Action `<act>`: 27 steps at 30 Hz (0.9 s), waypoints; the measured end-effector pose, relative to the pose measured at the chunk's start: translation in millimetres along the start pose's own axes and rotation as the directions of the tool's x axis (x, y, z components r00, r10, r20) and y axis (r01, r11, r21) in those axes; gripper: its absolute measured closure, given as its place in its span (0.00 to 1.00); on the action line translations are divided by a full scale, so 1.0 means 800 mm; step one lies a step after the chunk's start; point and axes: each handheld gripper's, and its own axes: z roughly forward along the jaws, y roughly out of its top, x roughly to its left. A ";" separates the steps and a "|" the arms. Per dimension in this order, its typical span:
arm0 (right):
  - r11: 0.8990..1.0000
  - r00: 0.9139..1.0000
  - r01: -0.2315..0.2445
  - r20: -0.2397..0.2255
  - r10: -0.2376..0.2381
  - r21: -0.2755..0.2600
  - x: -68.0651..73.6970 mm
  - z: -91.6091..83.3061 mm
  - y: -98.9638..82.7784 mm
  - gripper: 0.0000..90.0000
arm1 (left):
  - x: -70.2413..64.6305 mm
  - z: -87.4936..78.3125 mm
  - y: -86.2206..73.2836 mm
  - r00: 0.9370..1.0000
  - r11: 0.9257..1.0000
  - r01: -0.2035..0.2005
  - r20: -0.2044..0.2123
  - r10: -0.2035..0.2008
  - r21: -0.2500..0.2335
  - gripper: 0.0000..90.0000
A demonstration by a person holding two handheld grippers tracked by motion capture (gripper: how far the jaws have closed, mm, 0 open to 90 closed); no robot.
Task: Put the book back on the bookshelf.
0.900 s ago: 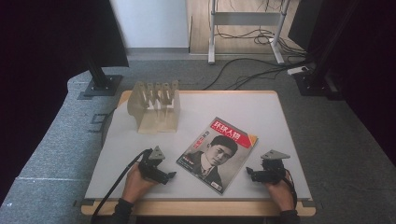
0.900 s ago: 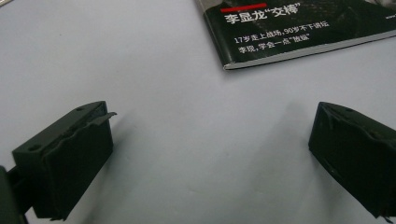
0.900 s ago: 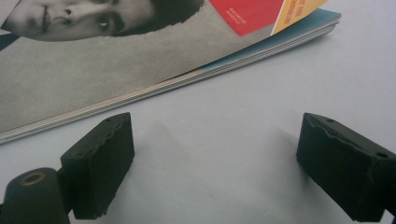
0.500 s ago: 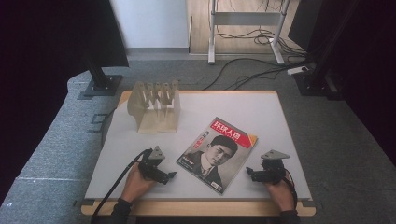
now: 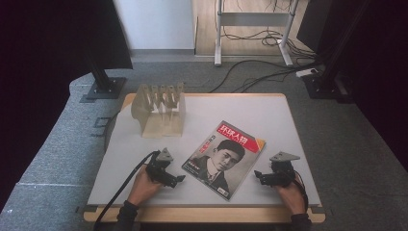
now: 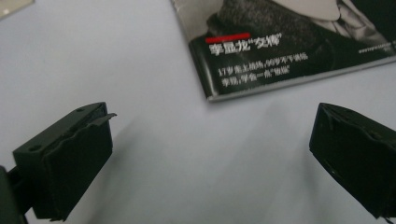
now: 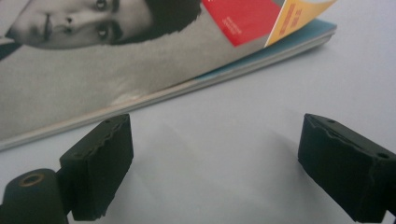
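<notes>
We see a magazine (image 5: 223, 159) lying flat and askew on the white tabletop (image 5: 240, 108), toward its near edge, flanked by 2 hand-held grippers. The left gripper (image 5: 174, 179) rests just beside the magazine's near-left corner, its fingers (image 6: 74, 158) spread wide and holding nothing, that corner close ahead of them in the left gripper view. The right gripper (image 5: 258, 177) sits apart from the magazine's right-hand edge, its fingers (image 7: 100, 163) likewise parted and empty, facing the stacked page edges in the right gripper view. A translucent slotted rack (image 5: 159, 109) stands near the far-left corner of the tabletop. We judge the magazine light, thin and floppy, with a glossy cover likely to slip; a pinch across the bound edge, or 1 gripper on each side, should keep it from sagging or fanning open. The far cover corner already curls up slightly
</notes>
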 end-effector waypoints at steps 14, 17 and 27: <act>0.999 0.999 0.040 -0.008 -0.040 -0.026 -0.019 0.018 0.042 0.09 | 0.007 0.018 0.044 1.000 1.000 -0.025 0.015 0.025 -0.004 0.00; 0.999 0.999 0.045 -0.003 -0.045 -0.031 -0.022 0.021 0.050 0.09 | 0.007 0.022 0.052 0.999 0.999 -0.042 0.014 0.041 0.007 0.00; 0.996 0.996 0.088 -0.011 -0.088 -0.002 -0.027 0.052 0.085 0.08 | 0.006 0.042 0.072 0.998 0.998 -0.062 0.027 0.061 0.020 0.00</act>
